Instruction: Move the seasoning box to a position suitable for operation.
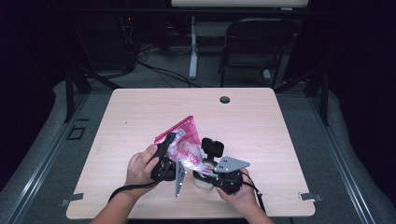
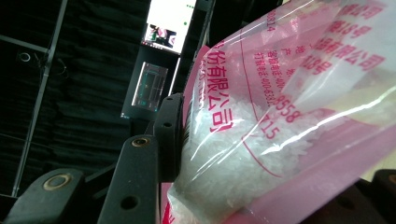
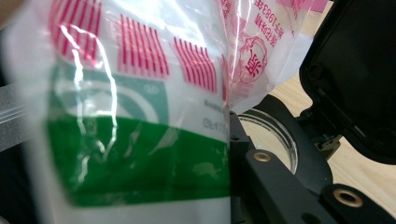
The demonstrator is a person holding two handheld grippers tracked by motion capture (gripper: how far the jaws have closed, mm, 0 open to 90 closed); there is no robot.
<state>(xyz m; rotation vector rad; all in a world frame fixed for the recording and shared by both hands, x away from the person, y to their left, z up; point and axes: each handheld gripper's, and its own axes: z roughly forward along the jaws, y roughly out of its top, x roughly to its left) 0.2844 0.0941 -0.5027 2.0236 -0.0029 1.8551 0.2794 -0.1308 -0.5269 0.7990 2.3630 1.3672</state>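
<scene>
I have the bag (image 1: 183, 140) lifted off the table (image 1: 261, 126) a little left of centre, near the front edge, tilted so its long axis runs from about one o'clock down to seven in the high view, the sealed top corner high and far, the low end hanging over a small clear cup (image 1: 204, 179) at about five o'clock from it. My left gripper (image 1: 164, 154) clamps the bag's left edge; in the left gripper view one jaw lies flat against the film with the white grains (image 2: 233, 154) slumped just beside it, the jaws roughly half apart and pressed on the bag. My right gripper (image 1: 205, 168) is shut tight on the lower part: in the right gripper view the green-and-white printed film (image 3: 135, 154) runs between the jaws, with the cup's rim (image 3: 275, 135) just behind. I read the tilt as deliberate: holding the high edge keeps the grains sliding toward the low corner, and the right pinch steadies that corner over the cup for pouring.
</scene>
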